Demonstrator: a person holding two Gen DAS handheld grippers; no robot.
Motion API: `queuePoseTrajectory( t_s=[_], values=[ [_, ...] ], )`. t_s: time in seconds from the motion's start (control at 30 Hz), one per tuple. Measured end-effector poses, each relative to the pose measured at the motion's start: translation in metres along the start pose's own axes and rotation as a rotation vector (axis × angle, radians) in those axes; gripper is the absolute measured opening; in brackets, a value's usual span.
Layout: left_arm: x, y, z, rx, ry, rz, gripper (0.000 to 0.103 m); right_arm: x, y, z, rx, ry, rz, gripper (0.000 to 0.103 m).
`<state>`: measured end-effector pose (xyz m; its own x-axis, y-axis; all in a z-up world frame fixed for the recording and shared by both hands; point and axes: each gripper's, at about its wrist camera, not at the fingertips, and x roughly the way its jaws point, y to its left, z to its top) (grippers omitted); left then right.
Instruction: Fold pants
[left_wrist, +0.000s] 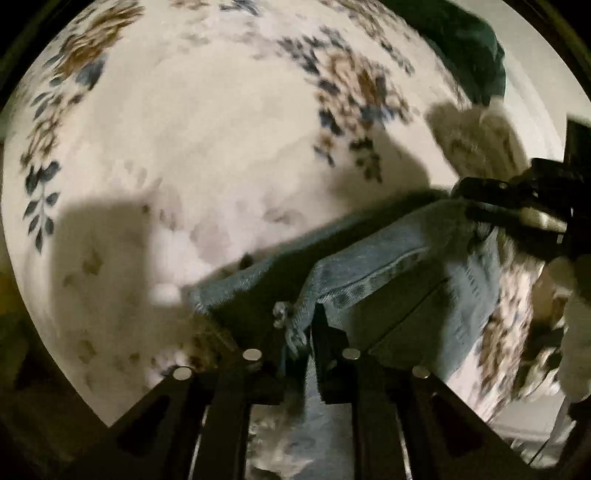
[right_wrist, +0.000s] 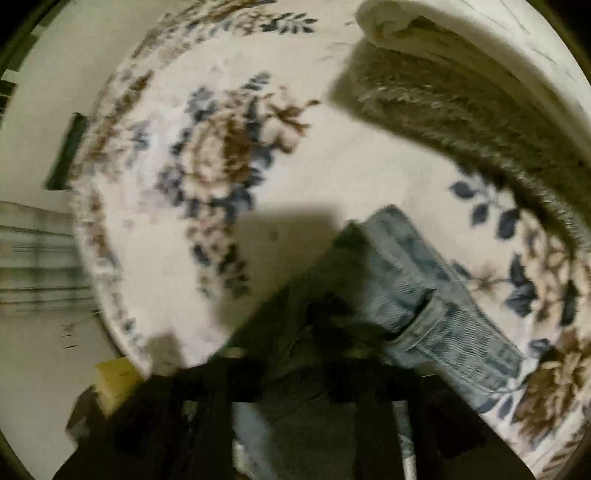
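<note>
Your left gripper is pinching a frayed edge of the light-blue denim pants; the cloth bunches between the two black fingers and runs on below them. From there the pants stretch up and to the right, raised off the floral bedspread, with their shadow cast on it.

In the left wrist view your right gripper sits at the far right, clamped on the other end of the same stretch of denim. In the right wrist view it is dark and motion-blurred, but denim fills the gap between the fingers, so it is pinched on the pants there too. A belt loop and the seamed band show just right of it, trailing down to the right.

The bedspread is white with blue and brown flowers. A dark green cloth lies at the top right in the left view. A folded white towel and a brownish fringed blanket lie at the top right in the right view. A yellow object is at the lower left, too blurred to identify.
</note>
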<state>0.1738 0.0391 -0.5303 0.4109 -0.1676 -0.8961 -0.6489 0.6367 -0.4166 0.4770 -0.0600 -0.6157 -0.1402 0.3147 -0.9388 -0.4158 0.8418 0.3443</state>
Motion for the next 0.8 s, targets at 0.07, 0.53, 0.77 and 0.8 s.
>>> queuePoseTrajectory(
  t_s=[0.07,0.53,0.77,0.8],
  values=[
    [-0.014,-0.003,-0.005,-0.003,-0.055,-0.001,0.064,-0.019,-0.008,-0.007,-0.017,-0.034,0.043,0.095],
    [-0.012,-0.034,-0.158,-0.561,-0.057,-0.222,0.083,-0.035,-0.15,-0.099,0.074,0.053,0.174,0.095],
    [0.05,-0.019,-0.191,-0.925,-0.09,-0.379,0.083,0.002,-0.18,-0.102,0.119,0.088,0.302,0.076],
    [0.052,-0.013,-0.193,-0.966,-0.113,-0.389,0.083,0.005,-0.182,-0.101,0.13,0.083,0.329,0.075]
  ],
)
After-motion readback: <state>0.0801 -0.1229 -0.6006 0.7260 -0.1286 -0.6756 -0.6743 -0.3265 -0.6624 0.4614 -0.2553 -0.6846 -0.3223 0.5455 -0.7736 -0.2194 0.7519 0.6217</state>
